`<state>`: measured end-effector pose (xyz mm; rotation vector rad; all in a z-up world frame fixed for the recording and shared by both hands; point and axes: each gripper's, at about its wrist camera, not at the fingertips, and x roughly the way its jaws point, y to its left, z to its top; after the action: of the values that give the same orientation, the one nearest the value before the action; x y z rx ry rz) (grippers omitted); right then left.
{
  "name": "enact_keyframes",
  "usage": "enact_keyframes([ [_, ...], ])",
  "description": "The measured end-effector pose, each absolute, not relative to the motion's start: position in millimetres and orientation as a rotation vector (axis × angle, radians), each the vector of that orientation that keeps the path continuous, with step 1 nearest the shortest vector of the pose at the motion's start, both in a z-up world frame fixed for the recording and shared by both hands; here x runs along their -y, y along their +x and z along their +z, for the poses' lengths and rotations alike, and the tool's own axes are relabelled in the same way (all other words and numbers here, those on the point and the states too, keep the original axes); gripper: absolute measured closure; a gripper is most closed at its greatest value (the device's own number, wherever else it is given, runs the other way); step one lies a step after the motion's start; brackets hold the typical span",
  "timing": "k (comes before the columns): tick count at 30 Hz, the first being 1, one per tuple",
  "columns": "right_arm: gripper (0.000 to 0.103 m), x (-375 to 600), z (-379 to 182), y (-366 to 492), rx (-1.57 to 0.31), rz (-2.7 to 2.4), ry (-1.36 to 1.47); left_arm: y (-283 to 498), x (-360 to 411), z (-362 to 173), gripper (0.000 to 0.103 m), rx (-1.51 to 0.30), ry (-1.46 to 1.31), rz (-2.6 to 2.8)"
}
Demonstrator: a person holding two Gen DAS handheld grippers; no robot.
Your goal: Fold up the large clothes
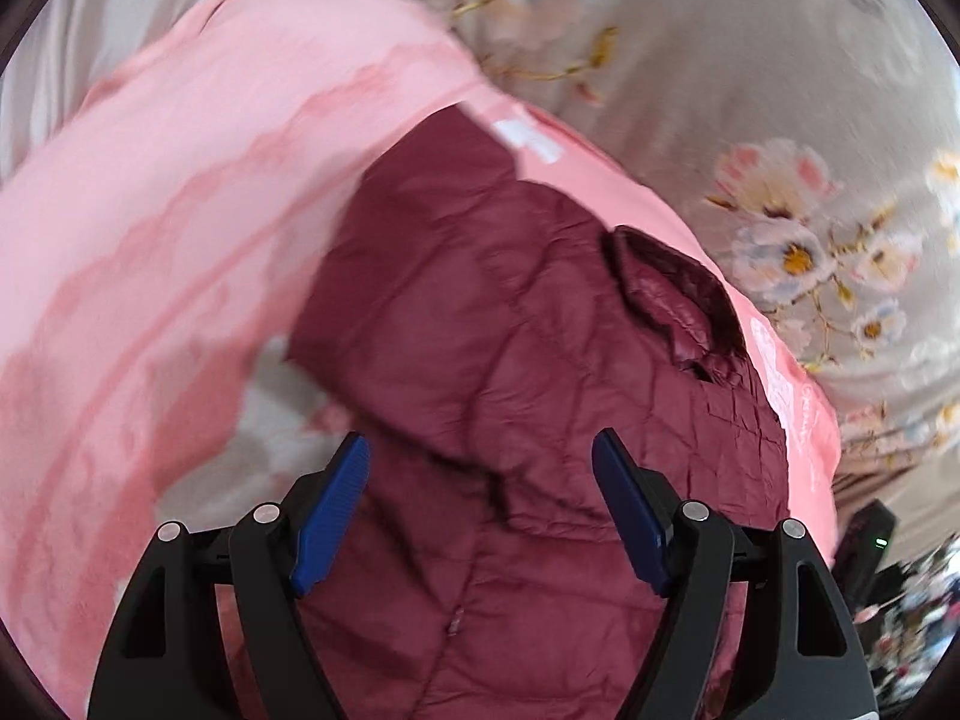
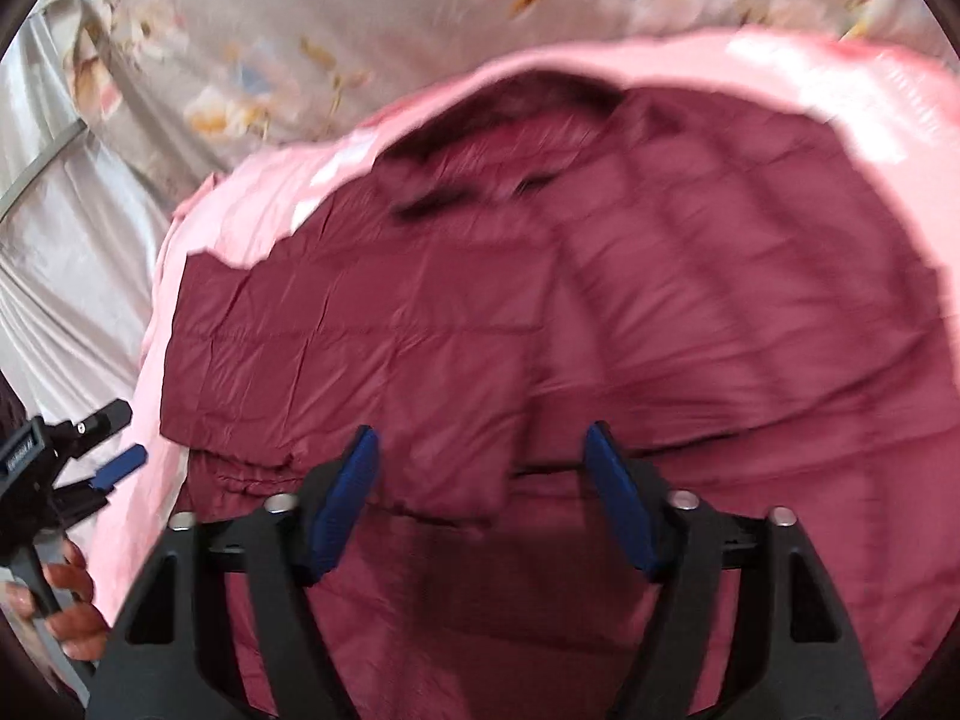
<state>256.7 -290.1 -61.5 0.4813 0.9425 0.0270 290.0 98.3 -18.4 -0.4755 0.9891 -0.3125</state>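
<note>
Maroon quilted jacket [image 2: 480, 330] lies just ahead of the right hand-held gripper [image 2: 480, 498] and the left hand-held gripper [image 1: 480, 510], both poised over it with blue pads spread wide, gripping nothing. It rests on a pink garment [image 1: 180, 210] spread over a floral bedsheet [image 1: 750, 90].
</note>
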Motion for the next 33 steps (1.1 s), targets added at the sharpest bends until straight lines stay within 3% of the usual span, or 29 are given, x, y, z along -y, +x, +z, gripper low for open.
enact_keyframes([
  [1, 0.098, 290, -61, 258, -0.945, 0.027, 0.477, 291, -102, -21, 0.029, -0.995, -0.493, -0.315],
  [8, 0.101, 374, 37, 212, -0.631, -0.223, 0.438, 297, -122, -15, 0.029, -0.971, -0.576, -0.344],
  [21, 0.101, 410, 12, 201, -0.702, -0.246, 0.443, 356, -65, -39, 0.029, -1.006, -0.592, -0.294],
  [22, 0.101, 409, 8, 198, -0.707, -0.239, 0.444, 362, -64, -44, 0.033, -1.022, -0.574, -0.269],
  [23, 0.101, 409, 5, 202, -0.713, -0.231, 0.444, 370, -62, -52, 0.045, -1.051, -0.548, -0.236],
  [24, 0.101, 407, -1, 202, -0.724, -0.223, 0.438, 374, -62, -58, 0.064, -1.071, -0.526, -0.209],
  [27, 0.101, 399, -18, 203, -0.766, -0.236, 0.396, 377, -61, -67, 0.1, -1.081, -0.434, -0.142],
  [33, 0.101, 392, -60, 202, -0.86, -0.294, 0.326, 369, -57, -73, 0.103, -1.044, -0.294, -0.13],
])
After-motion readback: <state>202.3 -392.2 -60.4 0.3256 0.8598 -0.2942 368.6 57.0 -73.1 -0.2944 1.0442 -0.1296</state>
